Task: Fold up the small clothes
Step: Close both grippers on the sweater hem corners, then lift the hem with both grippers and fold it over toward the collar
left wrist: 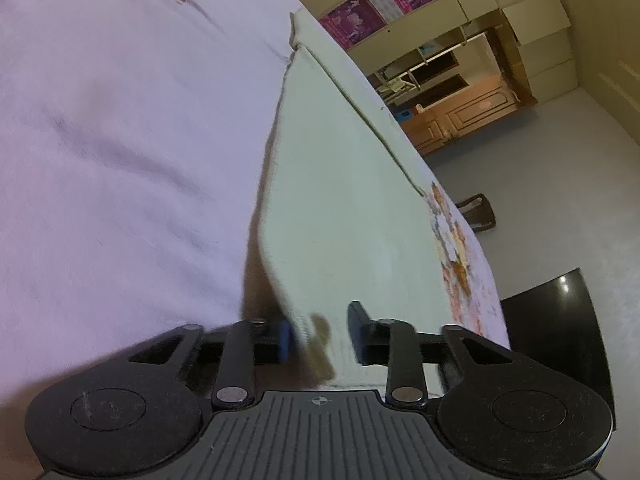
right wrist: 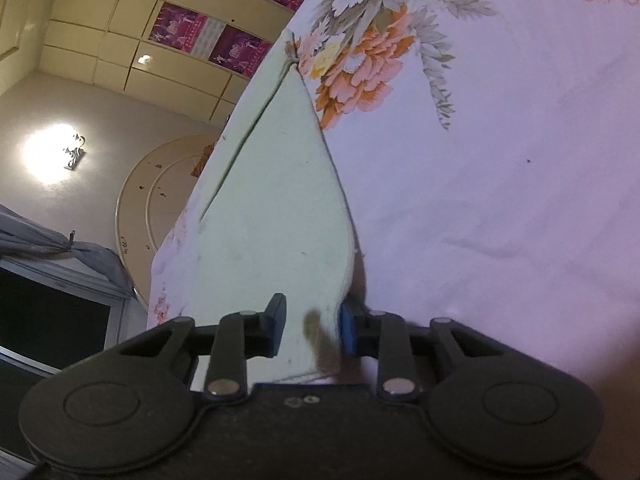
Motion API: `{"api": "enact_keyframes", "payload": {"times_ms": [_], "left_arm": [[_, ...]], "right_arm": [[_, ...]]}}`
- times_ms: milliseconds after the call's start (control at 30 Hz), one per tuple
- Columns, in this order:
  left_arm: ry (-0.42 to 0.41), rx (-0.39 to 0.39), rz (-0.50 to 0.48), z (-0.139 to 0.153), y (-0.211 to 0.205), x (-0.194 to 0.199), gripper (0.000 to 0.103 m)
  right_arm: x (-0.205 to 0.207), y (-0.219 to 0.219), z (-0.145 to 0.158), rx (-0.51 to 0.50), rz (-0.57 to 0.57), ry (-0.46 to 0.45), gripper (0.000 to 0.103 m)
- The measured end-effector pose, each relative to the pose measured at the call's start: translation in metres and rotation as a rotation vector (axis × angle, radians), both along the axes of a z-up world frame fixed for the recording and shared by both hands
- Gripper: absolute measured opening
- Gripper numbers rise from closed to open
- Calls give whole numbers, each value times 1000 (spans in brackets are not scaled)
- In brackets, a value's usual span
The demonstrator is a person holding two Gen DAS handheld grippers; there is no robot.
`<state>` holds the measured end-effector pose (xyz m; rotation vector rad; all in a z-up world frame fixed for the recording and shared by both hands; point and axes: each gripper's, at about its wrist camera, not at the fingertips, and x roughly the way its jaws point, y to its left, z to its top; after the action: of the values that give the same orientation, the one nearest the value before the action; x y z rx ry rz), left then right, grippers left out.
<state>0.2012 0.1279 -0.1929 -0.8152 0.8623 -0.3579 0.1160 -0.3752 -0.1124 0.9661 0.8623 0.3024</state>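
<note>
A small pale green garment (left wrist: 340, 200) lies on a floral bedsheet, its near edge lifted off the sheet. My left gripper (left wrist: 322, 336) is open, its two fingers on either side of the garment's near corner with a wide gap. The garment also shows in the right wrist view (right wrist: 280, 200). My right gripper (right wrist: 310, 330) is open around the other near corner, the cloth passing between its fingers. Neither gripper pinches the cloth.
The white-lilac bedsheet (left wrist: 120, 140) with orange flower prints (right wrist: 360, 68) covers the bed. Past the bed edge are a grey floor (left wrist: 560, 184), a wooden cabinet (left wrist: 460, 120), a black chair (left wrist: 556, 320) and cream wall cupboards (right wrist: 100, 32).
</note>
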Motion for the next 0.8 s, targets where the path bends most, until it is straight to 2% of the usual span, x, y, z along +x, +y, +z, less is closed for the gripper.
{"api": "enact_keyframes", "payload": {"times_ms": [33,67,100,167,233,300,333,400,433,500,667,800], "left_arm": [[5,16,8,-1,0,1,13],[14,40,14,-2,-1,2,7],[7,31,19,-3,2,1,4],[-45,51,45,9,1,-6,4],[-121,51,50,21,0,-15,4],[-103,93,61,20,-1,-14,4],[-64,120,62,13,-1,-10,4],[-43,83,82,4,3,-8,4],[-45,88,83,7,2,-8,4],[-55,109,74,12,0,-9,4],[-57,77,92,17,1,-10,4],[-97,53,95,27,3,-21,4]], "right_arm": [[1,2,0,-11,1,-1,21],[3,5,1,-34,5,0,12],[4,9,2,-75,10,6,6],[3,15,7,-127,12,-12,5],[-6,15,21,-109,-6,-66,5],[-16,14,34,-85,-7,-148,5],[-17,15,35,-107,-5,-154,5],[-10,14,18,-173,3,-57,5],[-9,11,7,-170,0,-18,4],[-13,8,7,-135,-23,-31,4],[-21,10,16,-153,-26,-62,4],[-25,11,32,-149,-30,-112,4]]}}
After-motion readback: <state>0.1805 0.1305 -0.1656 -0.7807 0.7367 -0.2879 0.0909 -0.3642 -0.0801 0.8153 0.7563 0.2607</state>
